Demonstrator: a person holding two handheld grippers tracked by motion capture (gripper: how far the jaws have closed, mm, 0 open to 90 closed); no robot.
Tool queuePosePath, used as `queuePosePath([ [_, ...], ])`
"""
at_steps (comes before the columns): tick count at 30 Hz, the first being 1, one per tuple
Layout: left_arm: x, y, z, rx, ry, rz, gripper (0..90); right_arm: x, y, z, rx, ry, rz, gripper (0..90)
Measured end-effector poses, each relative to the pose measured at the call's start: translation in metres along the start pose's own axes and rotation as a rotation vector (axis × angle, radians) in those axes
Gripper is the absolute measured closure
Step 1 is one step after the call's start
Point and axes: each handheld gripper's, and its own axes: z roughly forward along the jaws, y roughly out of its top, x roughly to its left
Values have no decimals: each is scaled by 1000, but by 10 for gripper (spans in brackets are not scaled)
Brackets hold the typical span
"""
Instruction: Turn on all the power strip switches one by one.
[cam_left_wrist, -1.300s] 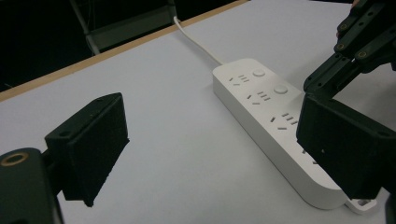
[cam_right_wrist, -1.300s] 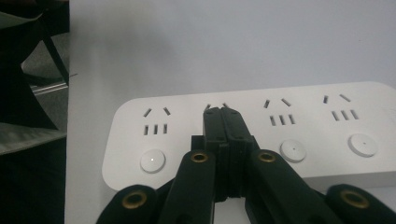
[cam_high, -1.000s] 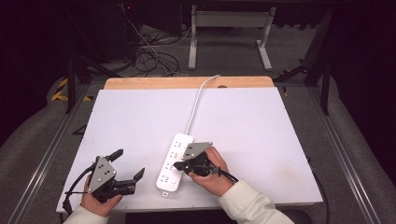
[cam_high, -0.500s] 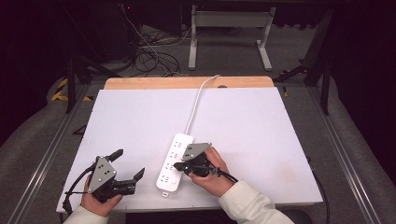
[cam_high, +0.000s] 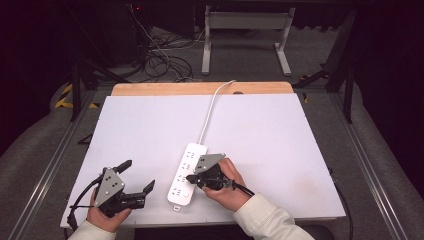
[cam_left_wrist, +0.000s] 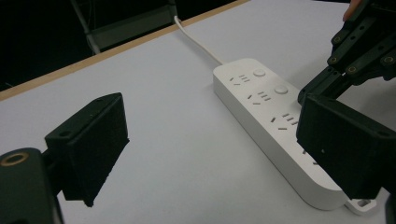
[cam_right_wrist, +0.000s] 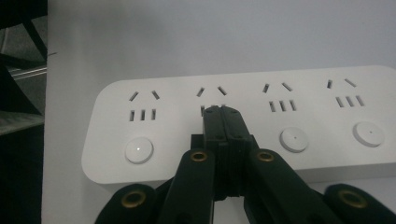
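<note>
White power strip (cam_high: 186, 172) lies flat on the white table (cam_high: 280, 145), near the person's edge, its long axis running away from the person; four socket groups are seen, each with a round button (cam_right_wrist: 139, 150). Its white cord (cam_high: 212, 107) leaves the far end and runs off over the wooden far edge.

Handling, judged: a rigid plastic shell, light to moderate in weight, smooth and likely slippery on the tabletop, so a sideways push would slide it rather than tip it. Not fragile. The cord is soft and would drag behind any move. The buttons are judged to need a straight downward press. If lifting is wanted, hold is best taken across the narrow width at mid-length, not by the cord.

Right gripper (cam_right_wrist: 222, 110): jaws pressed fully together, nothing between them, tips resting on or just above the strip's top at the second button position; contact cannot be confirmed.

Left gripper (cam_left_wrist: 212, 154): jaws wide apart, nothing held, placed just beside the strip's near end, apart from it.
</note>
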Motion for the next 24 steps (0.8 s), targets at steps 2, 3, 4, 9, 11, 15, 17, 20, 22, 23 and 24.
queuePosePath([
  [2, 0, 0, 0, 0, 0, -1, 93, -1, 0, 0, 2, 4, 4, 900],
  [3, 0, 0, 0, -1, 1, 0, 93, -1, 0, 0, 1, 6, 6, 900],
  [4, 0, 0, 0, 1, 3, 6, 93, -1, 0, 1, 2, 8, 12, 900],
  [9, 0, 0, 1, -1, 1, -1, 93, -3, -1, 1, 5, 21, 35, 900],
  [11, 0, 0, 0, 0, 5, 7, 93, -3, -1, 2, 2, 19, 39, 900],
  [15, 0, 0, -1, -2, -1, 4, 93, -1, 0, -4, -55, -5, 9, 900],
  [17, 1, 0, 0, -3, 1, 4, 93, -2, 5, -14, -152, 7, 38, 900],
  [20, 1, 0, 0, 0, -4, -4, 93, -4, 11, -23, -176, -11, 34, 900],
  [22, 1, 0, 0, -2, -2, 5, 93, -4, 10, -22, -162, -13, 31, 900],
  [23, 1, 0, 0, -1, -2, 7, 93, -4, 9, -22, -157, -16, 32, 900],
  [24, 0, 0, -1, -3, 0, 7, 93, -4, 9, -22, -157, -14, 32, 900],
])
